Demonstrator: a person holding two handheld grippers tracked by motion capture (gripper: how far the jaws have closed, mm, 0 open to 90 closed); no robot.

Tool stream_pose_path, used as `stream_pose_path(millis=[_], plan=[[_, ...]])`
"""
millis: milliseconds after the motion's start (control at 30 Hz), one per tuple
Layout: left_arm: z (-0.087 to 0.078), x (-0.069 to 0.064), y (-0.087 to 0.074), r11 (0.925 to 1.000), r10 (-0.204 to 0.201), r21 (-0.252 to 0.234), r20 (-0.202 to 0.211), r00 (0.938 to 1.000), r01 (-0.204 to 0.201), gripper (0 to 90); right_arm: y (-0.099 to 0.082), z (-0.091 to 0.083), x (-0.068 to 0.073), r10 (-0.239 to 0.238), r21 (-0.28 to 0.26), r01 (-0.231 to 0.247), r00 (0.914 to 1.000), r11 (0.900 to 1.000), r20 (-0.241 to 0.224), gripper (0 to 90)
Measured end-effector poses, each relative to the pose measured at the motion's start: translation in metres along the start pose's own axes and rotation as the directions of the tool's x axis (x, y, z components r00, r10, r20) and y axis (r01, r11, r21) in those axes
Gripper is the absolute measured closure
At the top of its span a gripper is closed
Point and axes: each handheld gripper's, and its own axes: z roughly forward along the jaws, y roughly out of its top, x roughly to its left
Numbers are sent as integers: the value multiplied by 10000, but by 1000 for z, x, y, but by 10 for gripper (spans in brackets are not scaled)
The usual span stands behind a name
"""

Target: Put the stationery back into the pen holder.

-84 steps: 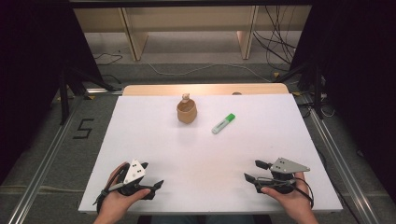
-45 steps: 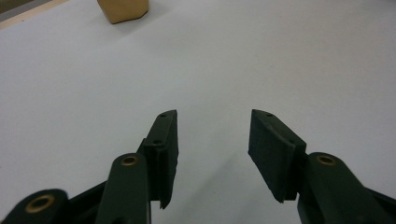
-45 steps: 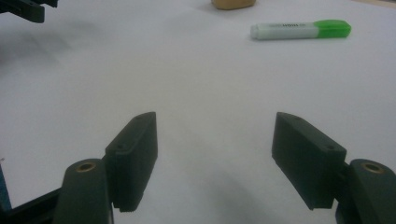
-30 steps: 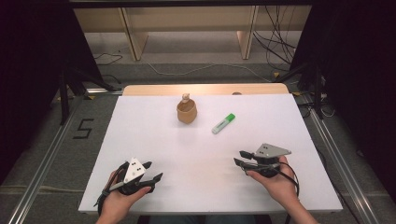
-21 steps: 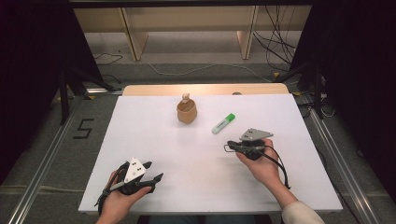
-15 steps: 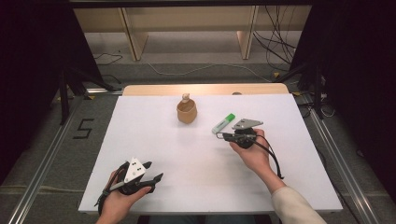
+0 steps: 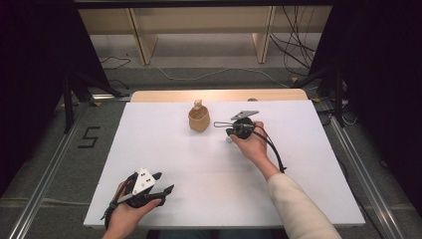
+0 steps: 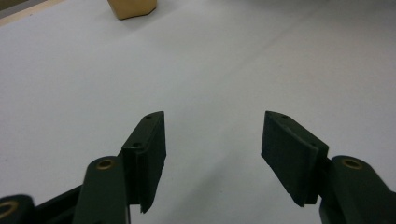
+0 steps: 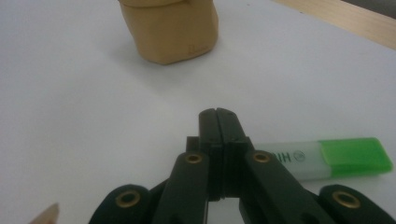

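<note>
Right gripper [image 9: 218, 116] hovering over highlighter [image 9: 322, 158], fingers fully together, gripping nothing. Left gripper [image 8: 212, 140] resting part-open, empty. Highlighter appearing light, rigid, smooth-sided; taking hold across mid-barrel advised.

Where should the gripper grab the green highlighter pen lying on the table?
Probably best across the white barrel of the highlighter, near its middle, coming down from above with one jaw on each long side. It lies flat on the white table, so the long sides are free and narrow enough to pinch. The right gripper is shut just above it and would need to open first.
</note>
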Motion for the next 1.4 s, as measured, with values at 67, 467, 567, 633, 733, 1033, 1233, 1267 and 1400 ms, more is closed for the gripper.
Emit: stream_pose_path(millis=[67,467,567,633,733,1033,1233,1267,1400], plan=[[0,0,0,10000,1,-12,-4,10000,-1,400,3,8,1,-163,161,163,9999,9997,45,900],[1,0,0,10000,-39,-67,11,10000,39,397,4,29,7,-319,1000,302,9994,9945,154,900],[1,0,0,10000,-7,-50,-1,10000,7,397,3,29,7,-194,1021,176,9997,9946,166,900],[1,0,0,10000,-1,-45,-4,10000,1,395,3,29,7,-180,1031,159,9997,9945,191,900],[1,0,0,10000,-18,-44,-13,10000,18,393,3,28,7,6,1142,-27,9998,9935,183,900],[1,0,0,10000,-26,-41,-22,10000,26,391,-3,19,8,98,1365,-121,9998,9906,170,900],[0,0,0,10000,31,15,-28,10000,-31,391,-10,8,6,241,1566,-262,9996,9873,152,900],[0,0,0,10000,32,14,-34,10000,-32,391,-11,6,5,152,1536,-176,9997,9880,169,900],[1,0,-1,10000,-40,-22,-49,10000,40,390,-16,-1,2,257,1638,-282,9995,9861,176,900]])
